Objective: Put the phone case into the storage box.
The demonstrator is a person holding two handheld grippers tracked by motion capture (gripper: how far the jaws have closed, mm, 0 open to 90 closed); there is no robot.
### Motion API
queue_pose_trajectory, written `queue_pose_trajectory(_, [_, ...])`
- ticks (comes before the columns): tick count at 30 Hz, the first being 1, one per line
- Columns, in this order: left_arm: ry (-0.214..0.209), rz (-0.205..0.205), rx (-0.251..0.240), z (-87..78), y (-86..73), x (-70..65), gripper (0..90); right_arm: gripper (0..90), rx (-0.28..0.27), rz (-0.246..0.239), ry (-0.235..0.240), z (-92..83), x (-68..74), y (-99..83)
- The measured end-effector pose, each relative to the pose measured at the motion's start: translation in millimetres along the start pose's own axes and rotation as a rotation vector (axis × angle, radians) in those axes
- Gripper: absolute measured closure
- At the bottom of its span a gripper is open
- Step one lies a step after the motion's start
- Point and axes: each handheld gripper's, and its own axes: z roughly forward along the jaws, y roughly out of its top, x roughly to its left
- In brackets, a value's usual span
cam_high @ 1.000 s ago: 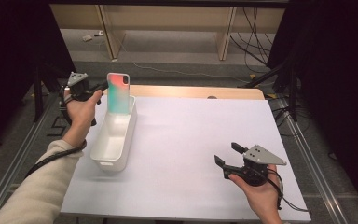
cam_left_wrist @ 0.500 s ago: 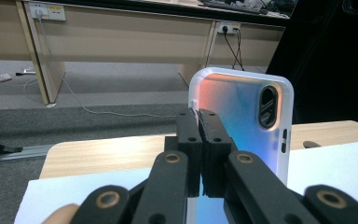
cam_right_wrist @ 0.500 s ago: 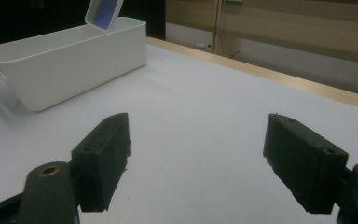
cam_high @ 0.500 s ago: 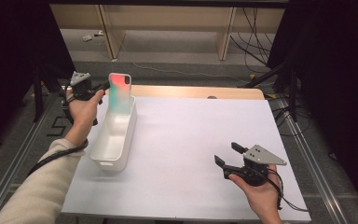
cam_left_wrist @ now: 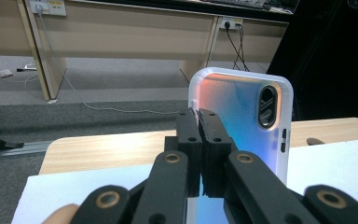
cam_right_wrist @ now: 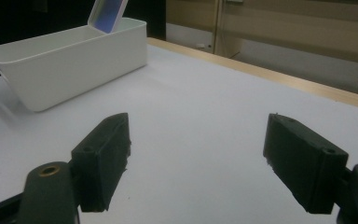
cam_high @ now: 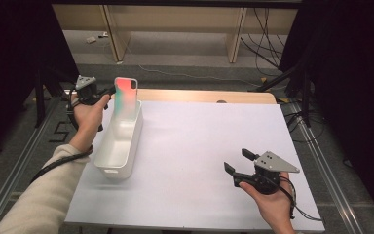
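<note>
Jaws of the left claw [cam_left_wrist: 199, 122] are pressed together on the left edge of a phone case [cam_left_wrist: 247, 126], a white-rimmed case whose back shades from orange to blue, with an oval camera cutout near its top. In the high view the left claw [cam_high: 108, 92] comes at the case from the side, and the phone case [cam_high: 126, 95] stands nearly upright with its lower end down inside the far end of a white bin [cam_high: 119, 146]. The bin is a long, narrow plastic tub lying lengthwise along the left part of the white counter [cam_high: 199, 146]; what of its inside shows is bare apart from the case.

Well apart from it, near the front right corner of the counter, the right claw [cam_high: 237, 161] is held just above the surface with its jaws spread wide and nothing between them. The right gripper view looks along those parted jaws [cam_right_wrist: 198, 154] over bare counter toward the white bin [cam_right_wrist: 65, 65], with the lower part of the phone case [cam_right_wrist: 108, 13] tilting out of its far end.
</note>
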Motion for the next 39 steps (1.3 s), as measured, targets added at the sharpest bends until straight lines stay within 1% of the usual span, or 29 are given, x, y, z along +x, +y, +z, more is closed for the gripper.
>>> queue_pose_trajectory(1, [0.001,-0.001,0.001,0.3,-0.2,-0.1,87.7,24.0,0.018,-0.003,-0.009,-2.1,0.0,0.9])
queue_pose_trajectory(3, [0.001,0.003,0.003,1.3,-0.6,-0.1,87.7,24.1,0.017,0.001,-0.002,-1.9,-0.2,0.9])
queue_pose_trajectory(4, [0.001,0.003,0.005,1.7,-0.7,-0.3,87.7,24.1,0.02,0.0,-0.006,-2.3,-0.3,1.0])
queue_pose_trajectory(15, [0.01,0.001,0.012,4.4,-0.9,1.1,87.7,24.1,0.018,0.001,-0.007,-2.3,-0.2,1.2])
queue_pose_trajectory(18, [0.014,0.0,0.015,5.2,-1.9,1.6,87.7,24.2,0.013,0.004,0.005,-1.5,-0.2,0.8])
queue_pose_trajectory(20, [0.015,-0.004,0.017,6.0,-2.7,2.0,87.7,24.2,0.013,0.004,0.005,-1.4,-0.1,0.7])
queue_pose_trajectory(22, [0.014,0.0,0.022,6.8,-3.7,2.1,87.7,24.2,0.011,-0.002,0.003,-1.1,-0.8,0.5])
queue_pose_trajectory(23, [0.017,0.001,0.022,7.4,-4.0,2.0,87.7,24.2,0.016,-0.007,-0.008,-1.7,-1.0,0.7])
queue_pose_trajectory(24, [0.016,0.001,0.023,8.0,-4.2,2.1,87.7,24.2,0.012,-0.001,0.003,-1.1,-0.9,0.5])
queue_pose_trajectory(26, [0.018,0.0,0.025,8.5,-4.3,2.5,87.7,24.2,0.011,-0.002,0.003,-0.8,-0.8,0.2])
queue_pose_trajectory(27, [0.021,-0.021,0.038,8.1,-4.9,1.4,87.7,24.2,0.007,0.0,0.004,-0.5,-0.4,0.0])
queue_pose_trajectory(30, [0.028,-0.016,0.045,9.2,-5.3,1.5,87.7,24.2,0.01,-0.003,0.003,-1.0,-0.8,0.3])
queue_pose_trajectory(32, [0.03,-0.022,0.046,10.1,-5.5,1.9,87.7,24.2,0.011,-0.002,0.003,-1.0,-0.9,0.3])
queue_pose_trajectory(39, [0.041,-0.02,0.058,12.5,-6.8,4.2,87.7,24.2,0.01,-0.002,0.003,-0.8,-0.6,0.3])
